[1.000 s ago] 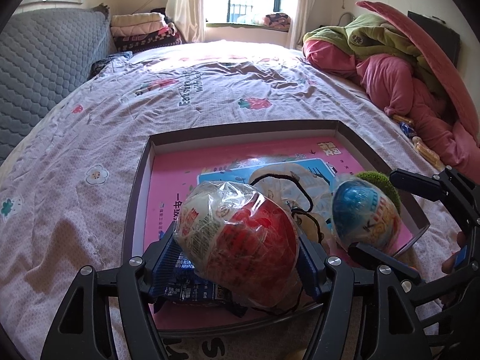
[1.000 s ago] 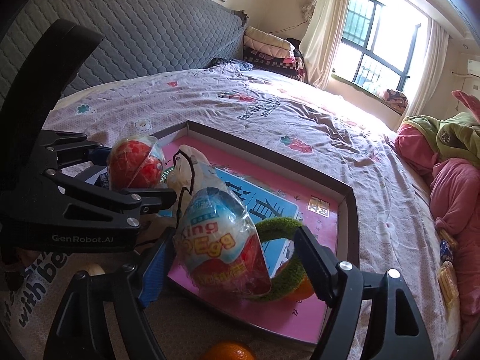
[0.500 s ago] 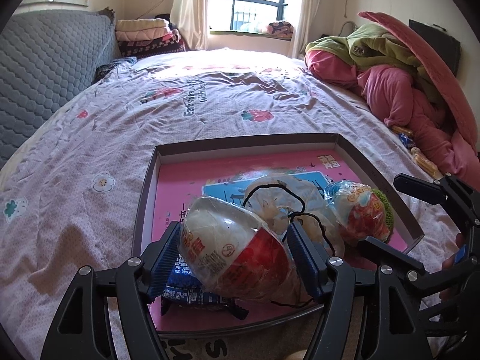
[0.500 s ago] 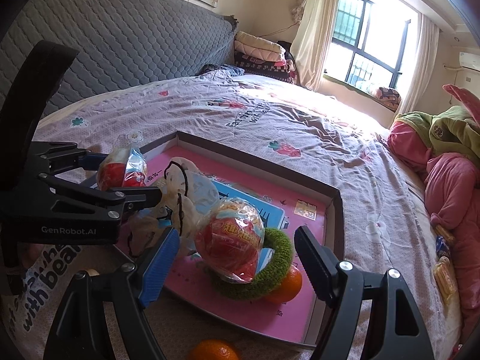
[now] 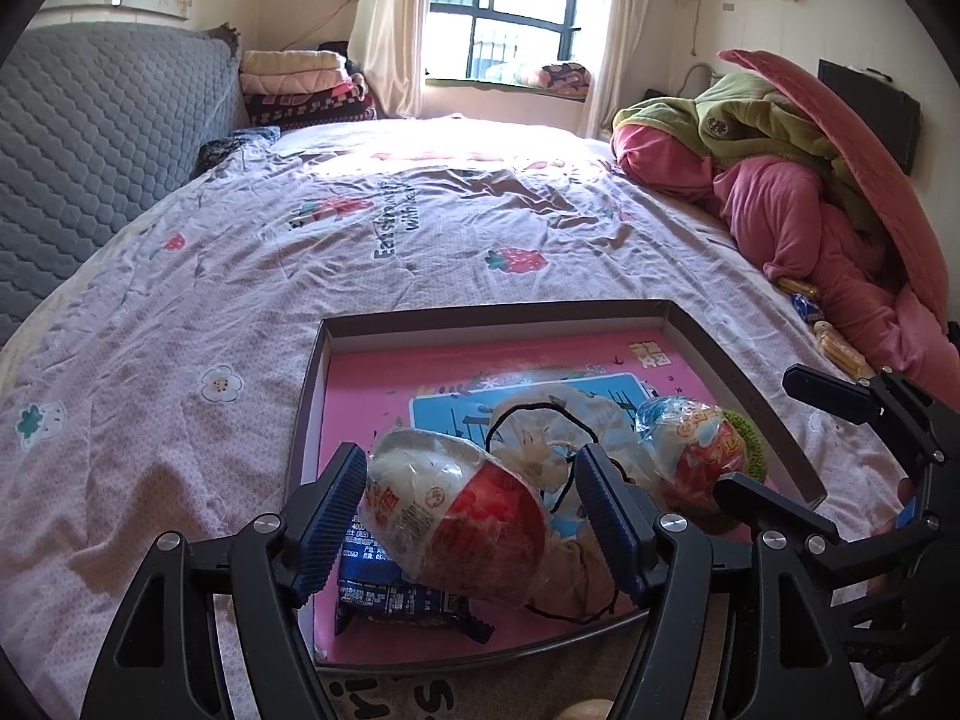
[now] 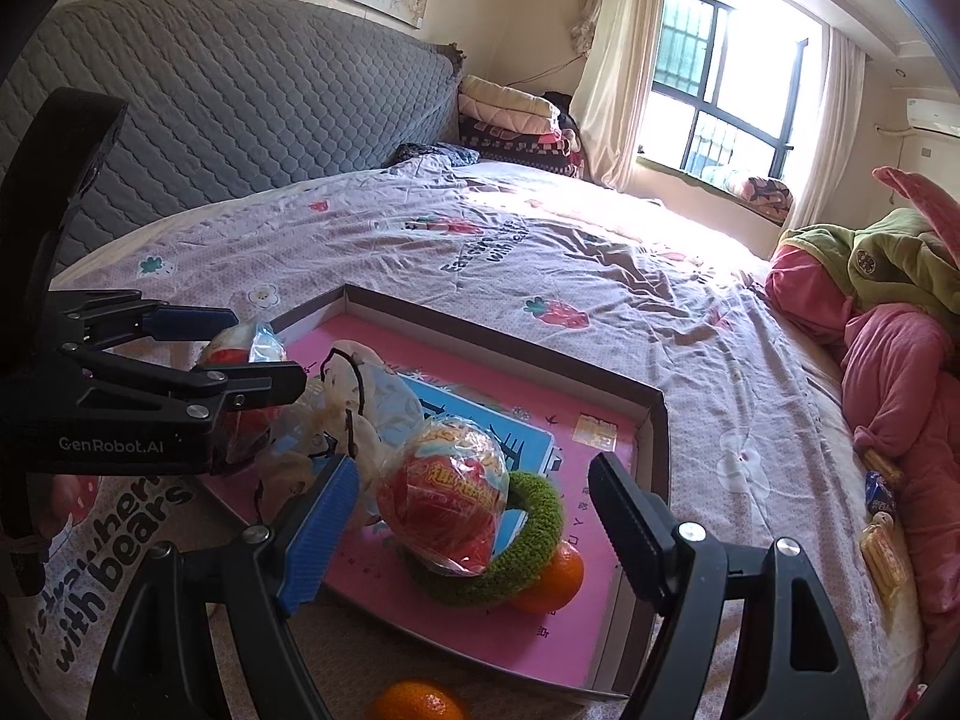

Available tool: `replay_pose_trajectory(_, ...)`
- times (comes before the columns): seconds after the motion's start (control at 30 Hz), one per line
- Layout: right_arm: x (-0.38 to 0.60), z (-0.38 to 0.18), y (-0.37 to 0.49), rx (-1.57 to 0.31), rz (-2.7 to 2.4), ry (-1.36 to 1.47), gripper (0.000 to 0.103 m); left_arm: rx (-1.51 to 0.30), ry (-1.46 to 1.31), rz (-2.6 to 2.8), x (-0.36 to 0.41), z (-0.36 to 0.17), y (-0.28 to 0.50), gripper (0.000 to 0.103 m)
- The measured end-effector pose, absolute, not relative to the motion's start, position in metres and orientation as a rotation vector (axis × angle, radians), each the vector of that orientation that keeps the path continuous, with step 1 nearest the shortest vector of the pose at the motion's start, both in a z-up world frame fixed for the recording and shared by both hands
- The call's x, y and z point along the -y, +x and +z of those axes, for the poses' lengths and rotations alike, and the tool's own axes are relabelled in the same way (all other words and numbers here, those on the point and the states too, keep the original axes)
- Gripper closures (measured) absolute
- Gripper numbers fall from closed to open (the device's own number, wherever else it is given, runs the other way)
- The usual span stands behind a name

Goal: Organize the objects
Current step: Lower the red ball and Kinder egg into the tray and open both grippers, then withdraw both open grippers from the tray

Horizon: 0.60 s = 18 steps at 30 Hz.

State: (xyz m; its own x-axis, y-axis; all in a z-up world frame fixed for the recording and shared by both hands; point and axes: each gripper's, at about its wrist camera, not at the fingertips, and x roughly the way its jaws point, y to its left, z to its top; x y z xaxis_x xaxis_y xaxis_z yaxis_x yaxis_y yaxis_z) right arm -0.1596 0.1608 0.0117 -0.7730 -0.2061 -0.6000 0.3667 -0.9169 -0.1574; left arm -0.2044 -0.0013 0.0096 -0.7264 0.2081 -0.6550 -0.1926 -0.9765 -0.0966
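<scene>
Red-and-white wrapped egg [image 5: 456, 525] lies in the tray [image 5: 738, 372] between our left gripper [image 5: 474, 516] jaws, spread wide, released. At two o'clock, our right gripper [image 6: 474, 516] jaws gape around another wrapped egg [image 6: 447, 501], untouched.

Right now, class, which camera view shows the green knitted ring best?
The right wrist view: the green knitted ring lies near the middle, most of its loop visible under a wrapped red egg. The left wrist view shows only a green sliver behind that egg.

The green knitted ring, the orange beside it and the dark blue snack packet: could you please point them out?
green knitted ring [image 6: 536, 546], right wrist view, right side of band.
orange [image 6: 558, 577], right wrist view, exposed peel.
dark blue snack packet [image 5: 396, 597], left wrist view, printed front.
</scene>
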Motion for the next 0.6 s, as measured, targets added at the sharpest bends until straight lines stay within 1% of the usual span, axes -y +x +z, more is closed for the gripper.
replay_pose_trajectory(0.6,-0.1649,0.0159,-0.1611,-0.353,-2.685,0.852,0.024,0.047,-1.018,2.749,0.005,0.0183,-0.2023,0.029)
